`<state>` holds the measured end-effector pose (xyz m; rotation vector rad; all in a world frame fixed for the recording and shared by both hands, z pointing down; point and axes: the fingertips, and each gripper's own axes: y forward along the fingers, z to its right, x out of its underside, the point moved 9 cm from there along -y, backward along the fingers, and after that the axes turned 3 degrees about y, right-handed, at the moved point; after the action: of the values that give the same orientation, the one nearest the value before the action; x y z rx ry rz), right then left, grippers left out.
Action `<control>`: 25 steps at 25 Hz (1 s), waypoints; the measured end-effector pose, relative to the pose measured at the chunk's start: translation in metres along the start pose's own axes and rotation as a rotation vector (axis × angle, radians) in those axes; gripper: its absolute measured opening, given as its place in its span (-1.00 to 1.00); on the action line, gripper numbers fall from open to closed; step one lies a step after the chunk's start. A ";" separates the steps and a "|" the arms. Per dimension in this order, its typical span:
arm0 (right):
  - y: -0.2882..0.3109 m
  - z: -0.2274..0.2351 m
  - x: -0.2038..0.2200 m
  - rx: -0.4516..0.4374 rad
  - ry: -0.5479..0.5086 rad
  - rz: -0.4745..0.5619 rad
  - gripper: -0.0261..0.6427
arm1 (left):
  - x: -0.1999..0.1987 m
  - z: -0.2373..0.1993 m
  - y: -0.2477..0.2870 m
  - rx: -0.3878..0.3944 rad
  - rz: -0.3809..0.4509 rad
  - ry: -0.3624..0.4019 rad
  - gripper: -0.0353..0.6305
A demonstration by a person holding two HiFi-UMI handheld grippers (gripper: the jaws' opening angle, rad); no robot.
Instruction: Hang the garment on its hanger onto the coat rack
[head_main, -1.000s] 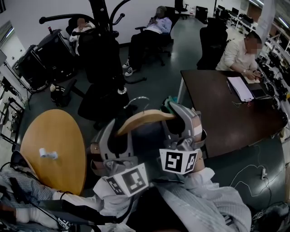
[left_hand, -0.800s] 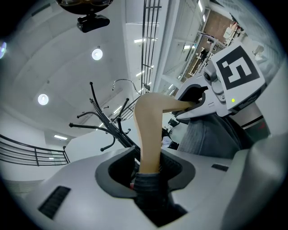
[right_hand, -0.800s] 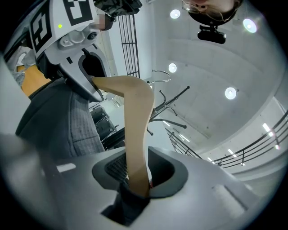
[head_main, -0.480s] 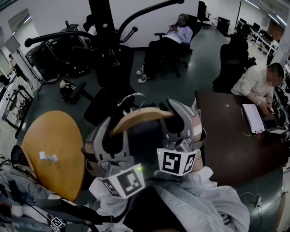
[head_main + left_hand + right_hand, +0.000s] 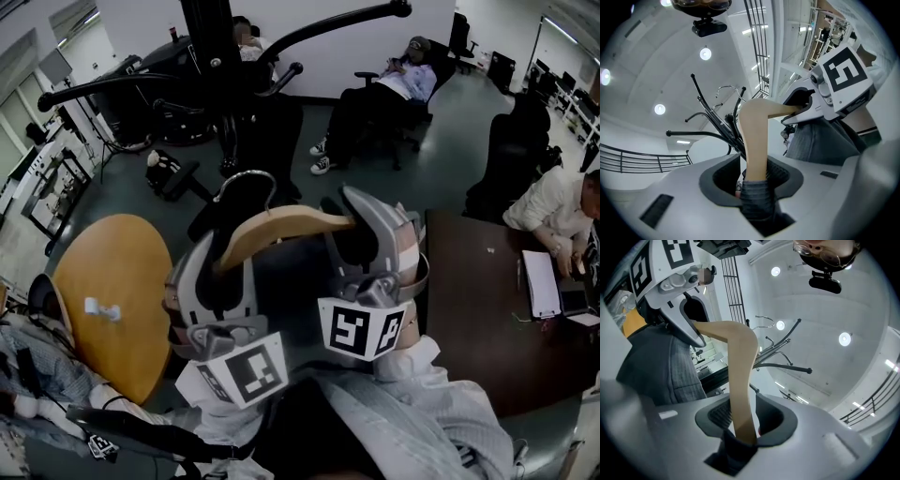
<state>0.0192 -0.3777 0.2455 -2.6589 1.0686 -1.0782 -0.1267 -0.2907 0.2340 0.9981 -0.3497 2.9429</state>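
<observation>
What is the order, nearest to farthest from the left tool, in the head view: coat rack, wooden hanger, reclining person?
1. Wooden hanger, gripped in the left tool.
2. Coat rack, straight ahead, beyond the hanger.
3. Reclining person, far right, by the back wall.

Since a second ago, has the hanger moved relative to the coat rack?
Yes. The hanger has risen toward the coat rack; its hook now sits nearer the rack's pole in the head view.
</observation>
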 end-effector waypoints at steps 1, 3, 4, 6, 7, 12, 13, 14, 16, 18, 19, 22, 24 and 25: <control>0.006 0.001 0.001 -0.007 0.006 0.002 -0.56 | 0.001 -0.001 0.005 -0.002 -0.005 0.000 -0.48; 0.016 0.001 0.005 -0.019 0.018 0.002 -0.56 | 0.003 -0.002 0.014 -0.002 -0.015 0.003 -0.48; 0.021 0.001 0.007 -0.024 0.022 0.002 -0.56 | 0.004 -0.003 0.019 0.001 -0.019 0.003 -0.48; 0.029 0.001 0.012 -0.030 0.027 -0.004 -0.56 | 0.007 -0.003 0.029 0.010 -0.026 0.000 -0.48; 0.034 0.000 0.015 -0.035 0.031 -0.009 -0.55 | 0.009 -0.003 0.034 0.016 -0.030 -0.002 -0.48; 0.066 -0.014 0.025 -0.076 0.054 -0.027 -0.55 | 0.032 -0.006 0.062 0.030 -0.056 -0.004 -0.48; 0.072 -0.017 0.026 -0.086 0.056 -0.031 -0.55 | 0.037 -0.007 0.067 0.035 -0.061 -0.008 -0.48; 0.078 -0.020 0.028 -0.095 0.058 -0.036 -0.55 | 0.042 -0.007 0.072 0.043 -0.068 -0.014 -0.48; 0.087 -0.027 0.032 -0.113 0.062 -0.048 -0.55 | 0.052 -0.007 0.080 0.058 -0.084 -0.027 -0.48; 0.096 -0.035 0.036 -0.129 0.067 -0.056 -0.55 | 0.062 -0.006 0.087 0.067 -0.100 -0.036 -0.48; 0.099 -0.038 0.038 -0.135 0.069 -0.058 -0.55 | 0.066 -0.005 0.090 0.070 -0.105 -0.039 -0.48; 0.105 -0.045 0.046 -0.152 0.077 -0.069 -0.55 | 0.074 0.000 0.096 0.083 -0.117 -0.043 -0.48; 0.108 -0.049 0.050 -0.161 0.083 -0.081 -0.55 | 0.079 0.003 0.101 0.098 -0.124 -0.045 -0.48; 0.110 -0.051 0.052 -0.167 0.085 -0.088 -0.55 | 0.081 0.004 0.103 0.105 -0.128 -0.045 -0.48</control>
<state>-0.0504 -0.4840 0.2794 -2.8373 1.1128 -1.1764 -0.1978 -0.3961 0.2646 1.0572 -0.1270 2.8533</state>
